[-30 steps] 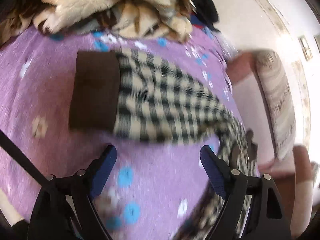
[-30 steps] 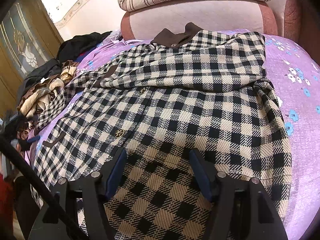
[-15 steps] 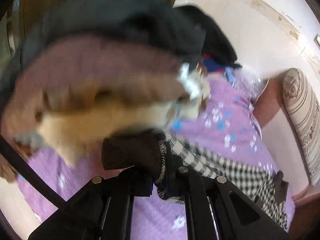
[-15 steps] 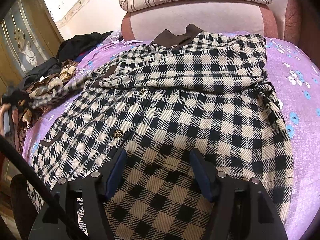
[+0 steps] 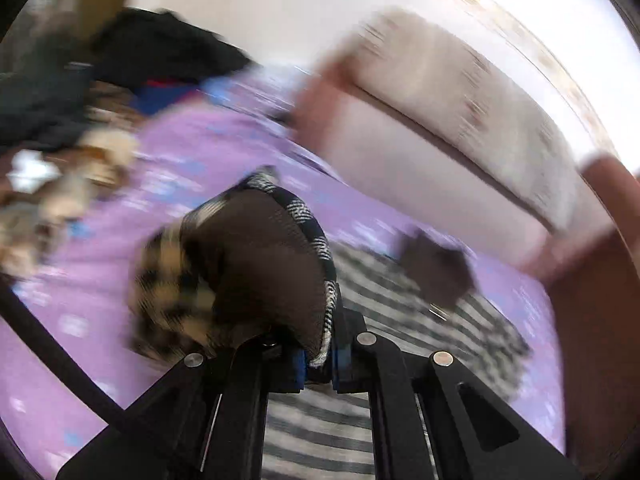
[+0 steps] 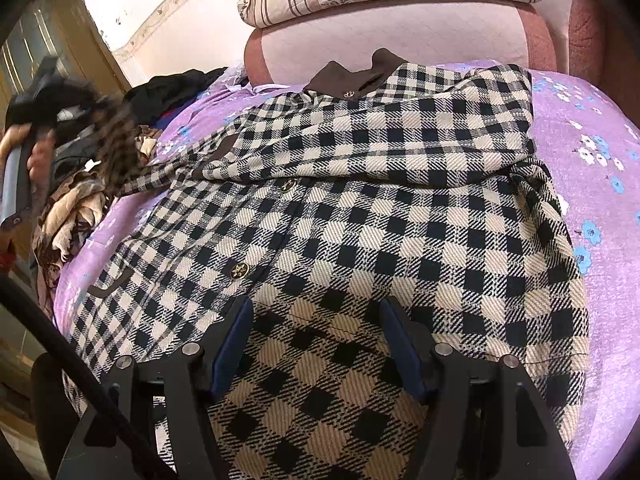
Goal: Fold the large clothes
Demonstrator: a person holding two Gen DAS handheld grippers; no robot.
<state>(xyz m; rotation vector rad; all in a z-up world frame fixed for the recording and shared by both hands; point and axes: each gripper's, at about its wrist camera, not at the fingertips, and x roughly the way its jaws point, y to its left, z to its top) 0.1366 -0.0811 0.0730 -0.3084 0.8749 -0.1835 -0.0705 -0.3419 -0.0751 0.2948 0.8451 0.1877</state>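
The black-and-cream checked woollen coat (image 6: 360,208) is spread flat on the purple flowered bedspread (image 6: 592,132). Its brown knitted sleeve cuff (image 5: 268,264) is clamped in the left gripper (image 5: 318,364), raised above the bedspread. The right gripper (image 6: 316,344) is held over the coat's hem, jaws parted and empty.

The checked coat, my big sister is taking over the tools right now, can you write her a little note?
Left tool: shut on the sleeve cuff, lifted off the bed.
Right tool: open, hovering over the lower part of the checked coat, holding nothing.
The coat lies spread on the bed, collar toward the headboard.
Done: one sleeve lies folded across the chest.
Left: lay the held sleeve over the coat too, then fold the body.
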